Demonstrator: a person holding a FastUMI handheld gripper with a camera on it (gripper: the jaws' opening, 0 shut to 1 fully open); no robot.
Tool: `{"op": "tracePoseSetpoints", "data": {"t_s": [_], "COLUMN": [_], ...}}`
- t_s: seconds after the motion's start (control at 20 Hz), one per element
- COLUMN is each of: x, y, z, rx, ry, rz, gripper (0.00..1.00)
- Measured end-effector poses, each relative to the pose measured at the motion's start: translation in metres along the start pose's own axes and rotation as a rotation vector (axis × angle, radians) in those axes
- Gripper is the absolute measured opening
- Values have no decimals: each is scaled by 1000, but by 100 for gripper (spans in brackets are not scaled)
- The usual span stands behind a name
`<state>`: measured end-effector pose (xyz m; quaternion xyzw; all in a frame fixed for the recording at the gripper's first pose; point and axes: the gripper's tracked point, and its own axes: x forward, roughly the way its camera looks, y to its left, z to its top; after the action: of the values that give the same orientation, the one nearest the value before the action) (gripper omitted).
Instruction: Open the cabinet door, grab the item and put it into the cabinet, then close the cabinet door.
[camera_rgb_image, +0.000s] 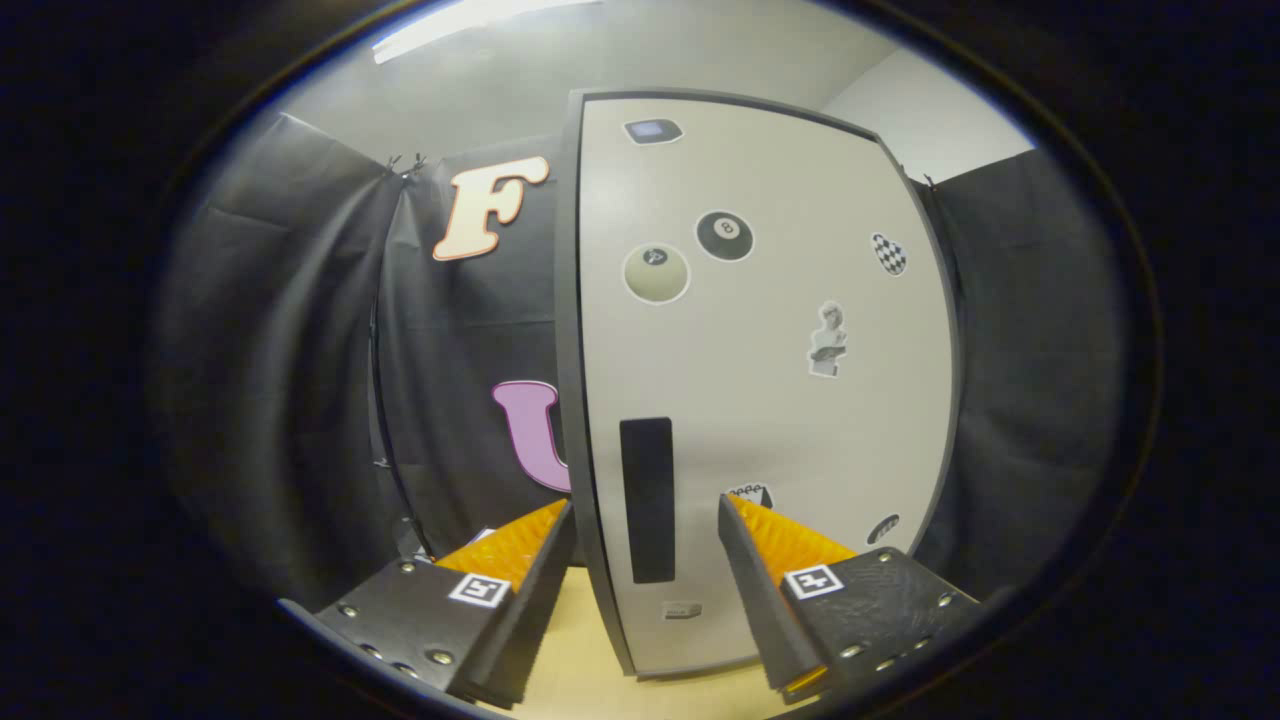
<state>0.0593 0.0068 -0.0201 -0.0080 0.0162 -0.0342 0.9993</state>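
So the gripper (645, 525) has its fingers spread wide apart with nothing held between them. The left finger (510, 565) sits just off the cabinet's left edge, the right finger (775, 560) is in front of the door face. Right in the gap, at about 12 o'clock from the fingertips, is the dark vertical handle (648, 498) on the cabinet door (770, 420), near its left edge. Can't tell if the fingers actually touch the door. Door looks shut, pale, with a dark frame. It's covered in stickers: an 8-ball sticker (724, 236) and a pale ball sticker (656, 272) up at 12 o'clock, plus a bust sticker (828, 340) at roughly 1 o'clock. The wooden desk (590, 680) shows below, between the fingers.
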Motion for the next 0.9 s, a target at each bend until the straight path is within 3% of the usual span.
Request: {"op": "tracePoseSetpoints", "data": {"t_s": [0.2, 0.4, 0.55, 0.7, 0.75, 0.9], "x": [27, 48, 49, 48, 46, 46], "y": [-7, -4, -4, -5, -4, -6], "z": [-12, -23, -28, -28, -29, -29], "rx": [-43, -46, -65, -76, -57, -43], "ry": [15, 41, 47, 31, 32, 51], "rz": [-43, -28, -46, -56, -60, -65], "gripper": [65, 65, 35, 28, 19, 19]}}
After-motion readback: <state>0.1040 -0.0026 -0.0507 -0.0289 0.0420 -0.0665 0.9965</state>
